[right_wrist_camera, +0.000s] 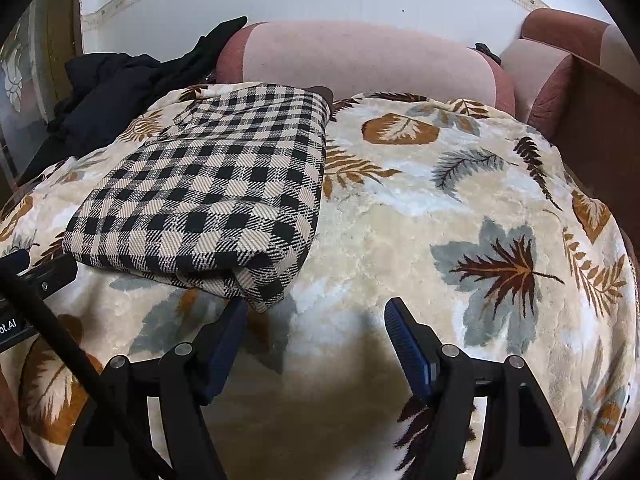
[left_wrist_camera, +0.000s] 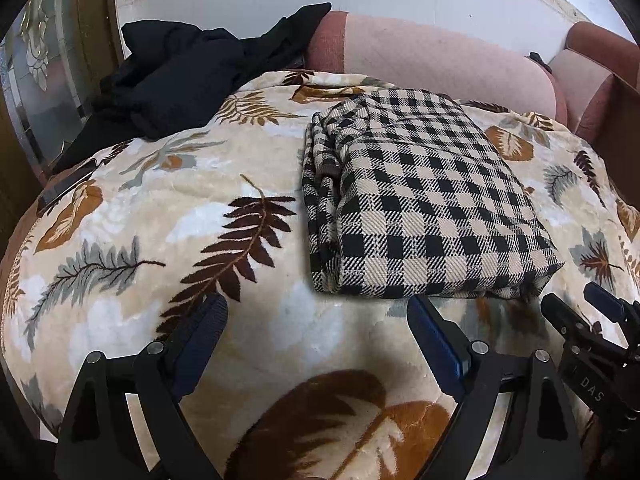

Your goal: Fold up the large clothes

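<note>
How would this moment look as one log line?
checked garment: folded, on blanket | black clothes: unfolded | left tongs: open | right tongs: open

Left gripper (left_wrist_camera: 316,314) and right gripper (right_wrist_camera: 316,314) side by side, jaws spread wide and empty (blue-padded fingers (left_wrist_camera: 434,344) angled forward and slightly down).

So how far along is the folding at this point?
Done: the checkered garment lies folded into a compact rectangle on the leaf-print blanket. In hand: nothing; the left gripper and right gripper both hover open and empty just short of its near edge. Left: the black clothing sits crumpled at the back left, unfolded.
</note>
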Action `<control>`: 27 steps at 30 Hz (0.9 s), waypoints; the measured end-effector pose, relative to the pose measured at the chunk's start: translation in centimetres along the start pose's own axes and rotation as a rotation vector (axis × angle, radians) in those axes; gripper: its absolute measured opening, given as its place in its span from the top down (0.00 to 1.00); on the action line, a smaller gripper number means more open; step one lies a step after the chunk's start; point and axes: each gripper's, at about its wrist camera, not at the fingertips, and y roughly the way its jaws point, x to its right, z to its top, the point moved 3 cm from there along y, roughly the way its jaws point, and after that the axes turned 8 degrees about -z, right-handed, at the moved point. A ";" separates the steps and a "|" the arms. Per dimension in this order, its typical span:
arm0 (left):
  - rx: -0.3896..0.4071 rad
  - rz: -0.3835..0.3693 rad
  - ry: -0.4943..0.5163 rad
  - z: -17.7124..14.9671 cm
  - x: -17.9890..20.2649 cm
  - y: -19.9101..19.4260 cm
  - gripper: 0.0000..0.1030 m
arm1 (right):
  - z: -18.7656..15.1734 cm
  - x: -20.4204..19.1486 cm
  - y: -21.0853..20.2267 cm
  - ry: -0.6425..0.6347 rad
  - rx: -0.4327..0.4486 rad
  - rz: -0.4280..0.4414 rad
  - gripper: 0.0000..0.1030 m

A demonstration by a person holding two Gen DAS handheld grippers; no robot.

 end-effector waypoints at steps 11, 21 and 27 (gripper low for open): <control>-0.002 -0.008 0.001 -0.2 -0.1 0.1 0.12 | 0.0 0.0 0.0 -0.001 0.001 -0.002 0.25; -0.005 -0.007 0.002 -0.4 -0.2 0.1 0.12 | -0.1 0.0 0.0 -0.002 0.001 0.000 0.24; -0.008 -0.013 0.003 -0.5 -0.1 0.1 0.12 | -0.1 -0.1 -0.1 -0.008 0.006 -0.002 0.24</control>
